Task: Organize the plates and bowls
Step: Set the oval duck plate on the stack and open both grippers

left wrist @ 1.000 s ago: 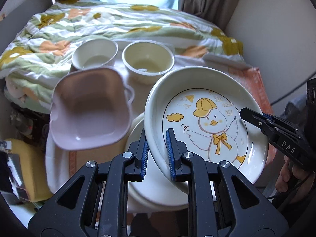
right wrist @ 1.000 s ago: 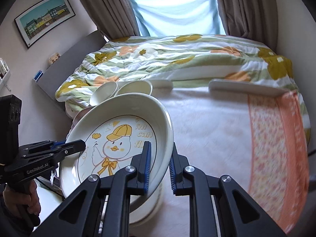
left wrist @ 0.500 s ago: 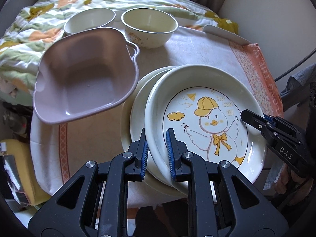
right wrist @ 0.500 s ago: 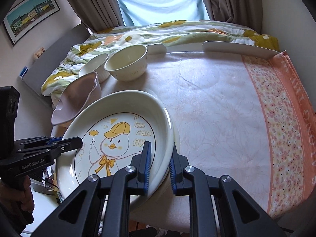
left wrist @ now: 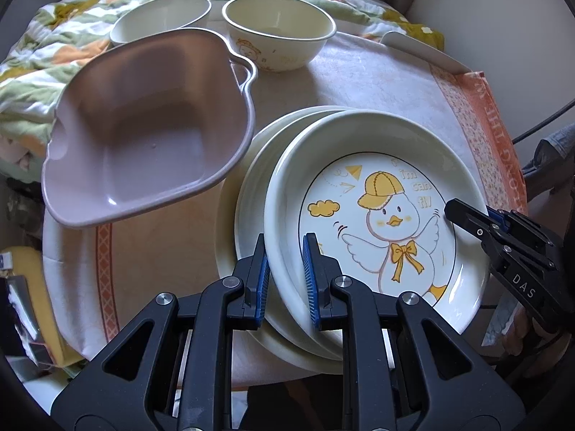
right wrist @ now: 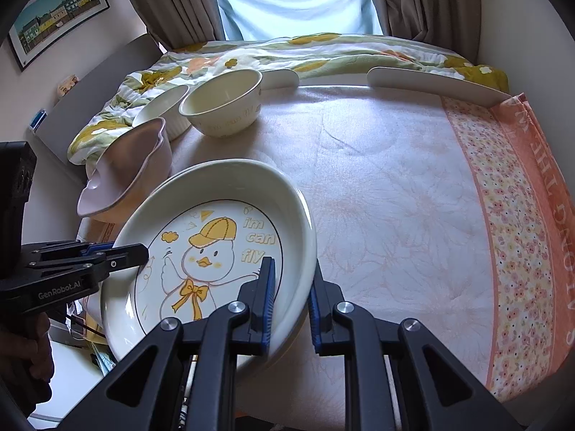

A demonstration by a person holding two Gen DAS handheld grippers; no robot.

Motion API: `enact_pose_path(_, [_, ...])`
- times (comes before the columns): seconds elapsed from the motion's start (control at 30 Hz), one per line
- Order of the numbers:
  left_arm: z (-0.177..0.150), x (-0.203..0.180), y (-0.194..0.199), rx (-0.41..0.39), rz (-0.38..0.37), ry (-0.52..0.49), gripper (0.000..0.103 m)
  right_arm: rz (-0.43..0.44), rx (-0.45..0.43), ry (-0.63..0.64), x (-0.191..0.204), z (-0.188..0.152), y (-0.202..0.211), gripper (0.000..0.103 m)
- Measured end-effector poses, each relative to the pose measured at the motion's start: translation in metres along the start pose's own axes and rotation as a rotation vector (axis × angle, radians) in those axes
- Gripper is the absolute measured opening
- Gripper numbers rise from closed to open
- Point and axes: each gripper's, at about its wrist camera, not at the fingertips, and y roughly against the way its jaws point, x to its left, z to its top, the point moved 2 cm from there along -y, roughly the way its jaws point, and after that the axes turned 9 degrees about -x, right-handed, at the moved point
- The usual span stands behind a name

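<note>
A cream plate with a duck picture (left wrist: 377, 194) (right wrist: 215, 237) is held from both sides. My left gripper (left wrist: 286, 251) is shut on its near left rim, one pad inside and one outside. My right gripper (right wrist: 291, 269) is shut on the opposite rim in the same way. Each gripper shows in the other's view: the right gripper (left wrist: 453, 210) and the left gripper (right wrist: 142, 251). The duck plate lies low over a stack of two cream plates (left wrist: 251, 194), shifted slightly right of them; I cannot tell whether it rests on them.
A pink square bowl with handles (left wrist: 143, 136) (right wrist: 140, 158) sits left of the stack. Two cream bowls (left wrist: 276, 25) (left wrist: 161, 14) stand behind it. The table's cloth (right wrist: 395, 197) has an orange flowered border at the right. A quilted bed (right wrist: 323, 54) lies beyond.
Both grippers have sunk with the duck plate, from tilted high above the table down onto the plate stack. The plate is now flatter. Both grips are unchanged.
</note>
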Motion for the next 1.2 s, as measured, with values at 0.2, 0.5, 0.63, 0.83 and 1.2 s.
enact_pose_path(0.2, [-0.001, -0.012, -0.003, -0.006, 0.070, -0.077, 0.016, -0.012, 0.005, 0.032, 0.002, 0.001, -0.002, 0.016])
enact_pose_path(0.5, [-0.002, -0.026, -0.003, -0.023, 0.165, -0.148, 0.016, -0.028, 0.009, 0.066, 0.003, 0.003, -0.003, 0.016])
enact_pose_path(0.63, [-0.005, -0.031, -0.003, -0.034, 0.207, -0.180, 0.017, -0.031, 0.006, 0.071, 0.003, 0.003, -0.002, 0.016])
enact_pose_path(0.83, [-0.007, -0.042, -0.002, -0.053, 0.299, -0.272, 0.017, -0.031, 0.008, 0.076, 0.004, 0.004, -0.002, 0.016])
enact_pose_path(1.2, [-0.008, -0.043, 0.001, -0.051, 0.340, -0.289, 0.017, -0.037, 0.010, 0.093, 0.006, 0.002, -0.001, 0.016])
